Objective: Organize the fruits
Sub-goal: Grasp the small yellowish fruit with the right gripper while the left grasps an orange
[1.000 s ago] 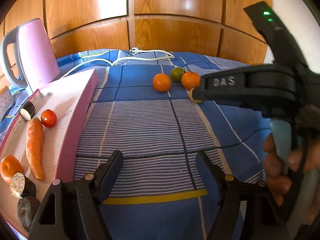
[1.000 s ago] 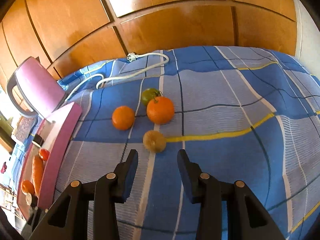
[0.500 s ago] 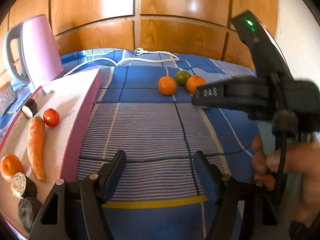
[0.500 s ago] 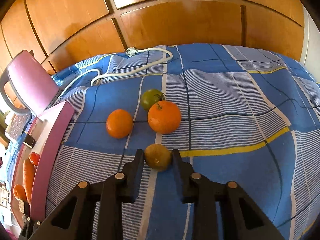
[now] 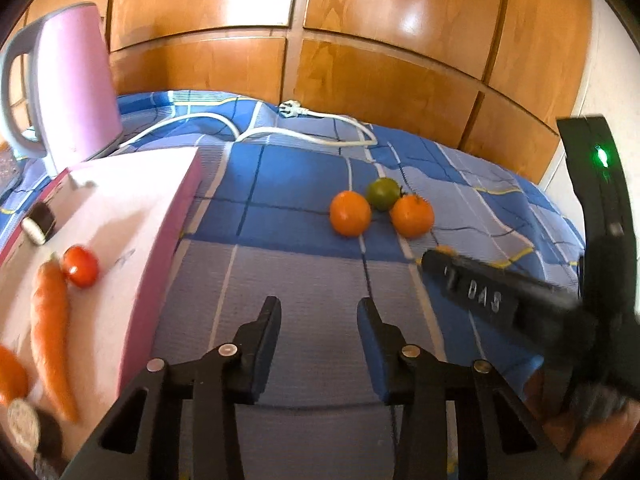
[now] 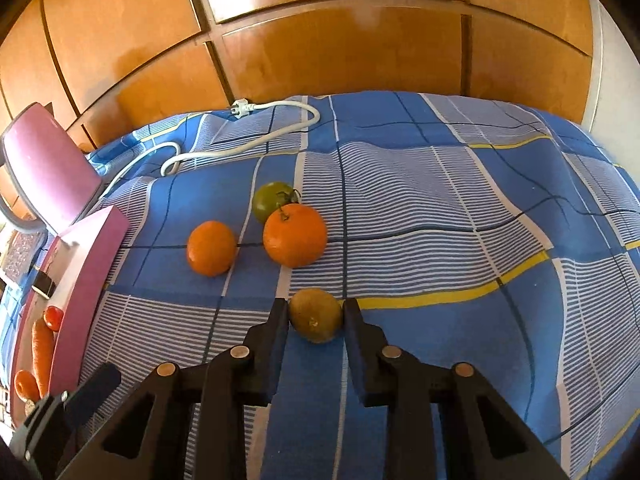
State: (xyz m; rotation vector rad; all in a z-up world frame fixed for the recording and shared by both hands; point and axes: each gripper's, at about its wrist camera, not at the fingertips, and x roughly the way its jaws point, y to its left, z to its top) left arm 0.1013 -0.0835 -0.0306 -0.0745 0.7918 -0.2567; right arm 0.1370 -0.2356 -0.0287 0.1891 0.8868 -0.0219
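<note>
My right gripper (image 6: 315, 312) is shut on a brownish-yellow kiwi-like fruit (image 6: 316, 315) on the blue checked cloth (image 6: 440, 220). Beyond it lie two oranges (image 6: 211, 248) (image 6: 295, 234) and a green tomato (image 6: 273, 200). The same oranges (image 5: 350, 213) (image 5: 412, 216) and green tomato (image 5: 383, 194) show in the left wrist view. My left gripper (image 5: 318, 318) is open and empty above the cloth, beside the pink board (image 5: 160, 216). The right gripper's body (image 5: 500, 304) crosses the right of that view.
The pink board carries a carrot (image 5: 50, 332), a red tomato (image 5: 80, 266), an orange piece (image 5: 10, 374) and dark eggplant slices (image 5: 38, 224). A pink kettle (image 5: 68, 84) stands at the back left. A white power cord (image 5: 280, 132) lies near the wooden wall.
My right gripper moved forward and closed around the brownish fruit. My left gripper moved forward along the board's edge, and its jaws narrowed somewhat.
</note>
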